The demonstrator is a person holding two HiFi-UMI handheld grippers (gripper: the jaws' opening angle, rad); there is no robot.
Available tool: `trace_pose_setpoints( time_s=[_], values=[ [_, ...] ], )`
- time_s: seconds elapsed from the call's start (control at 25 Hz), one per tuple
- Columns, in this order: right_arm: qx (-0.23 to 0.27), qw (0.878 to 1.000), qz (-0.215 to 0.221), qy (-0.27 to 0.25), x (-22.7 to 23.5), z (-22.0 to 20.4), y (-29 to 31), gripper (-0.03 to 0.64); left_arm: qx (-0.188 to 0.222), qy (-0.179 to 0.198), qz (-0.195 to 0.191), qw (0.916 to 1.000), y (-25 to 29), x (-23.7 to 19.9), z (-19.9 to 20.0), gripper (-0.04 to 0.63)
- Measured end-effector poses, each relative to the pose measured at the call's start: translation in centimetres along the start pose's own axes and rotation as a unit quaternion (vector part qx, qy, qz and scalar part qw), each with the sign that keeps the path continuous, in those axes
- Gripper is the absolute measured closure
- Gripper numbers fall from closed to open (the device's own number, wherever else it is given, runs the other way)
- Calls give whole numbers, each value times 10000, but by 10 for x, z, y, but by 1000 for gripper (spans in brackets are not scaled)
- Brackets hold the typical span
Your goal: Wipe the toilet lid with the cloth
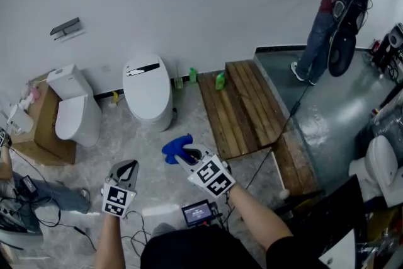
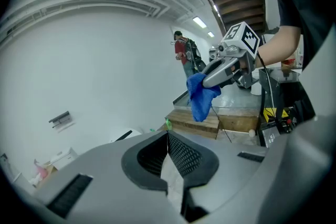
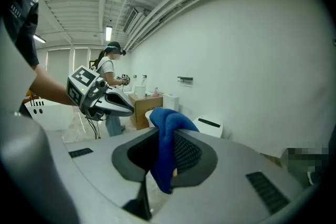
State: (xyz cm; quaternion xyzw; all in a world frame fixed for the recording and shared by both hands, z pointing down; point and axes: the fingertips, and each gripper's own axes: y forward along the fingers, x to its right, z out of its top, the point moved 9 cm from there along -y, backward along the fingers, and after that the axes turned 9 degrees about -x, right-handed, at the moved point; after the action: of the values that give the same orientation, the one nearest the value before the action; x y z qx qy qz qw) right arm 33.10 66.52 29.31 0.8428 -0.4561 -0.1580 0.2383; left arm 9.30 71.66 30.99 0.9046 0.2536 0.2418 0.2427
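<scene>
A white toilet with its lid (image 1: 148,86) shut stands against the wall, ahead of both grippers. My right gripper (image 1: 184,152) is shut on a blue cloth (image 1: 177,147) that hangs from its tips over the floor, short of the toilet. In the right gripper view the cloth (image 3: 167,150) is pinched between the jaws, and the lid (image 3: 209,125) shows beyond it. My left gripper (image 1: 129,165) hovers to the left, shut and holding nothing. In the left gripper view its jaws meet with nothing between them, and the right gripper (image 2: 206,82) carries the cloth (image 2: 201,97).
A second white toilet (image 1: 74,111) and a cardboard box (image 1: 39,130) stand at the left. A wooden platform (image 1: 244,107) with green bottles (image 1: 220,80) lies right of the toilet. A person (image 1: 334,12) stands at far right. Cables and a small screen (image 1: 198,213) lie near my feet.
</scene>
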Motion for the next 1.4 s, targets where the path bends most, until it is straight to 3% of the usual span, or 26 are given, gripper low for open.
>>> trace_pose_setpoints(
  time_s=[0.2, 0.48, 1.12, 1.4],
  values=[
    [-115, 9999, 97, 62, 19, -10, 10, 549, -191, -210, 38, 9996, 13, -3, -10, 584],
    [-295, 9992, 36, 254, 55, -14, 45, 549, -304, -418, -58, 9986, 59, -41, -29, 584],
    [-472, 9930, -573, 923, 143, 84, 199, 549, -197, -474, -814, 9954, 178, -244, -53, 584],
    [-533, 9903, -696, 1081, 166, 110, 243, 549, -244, -495, -977, 9937, 209, -295, -67, 584]
  ],
)
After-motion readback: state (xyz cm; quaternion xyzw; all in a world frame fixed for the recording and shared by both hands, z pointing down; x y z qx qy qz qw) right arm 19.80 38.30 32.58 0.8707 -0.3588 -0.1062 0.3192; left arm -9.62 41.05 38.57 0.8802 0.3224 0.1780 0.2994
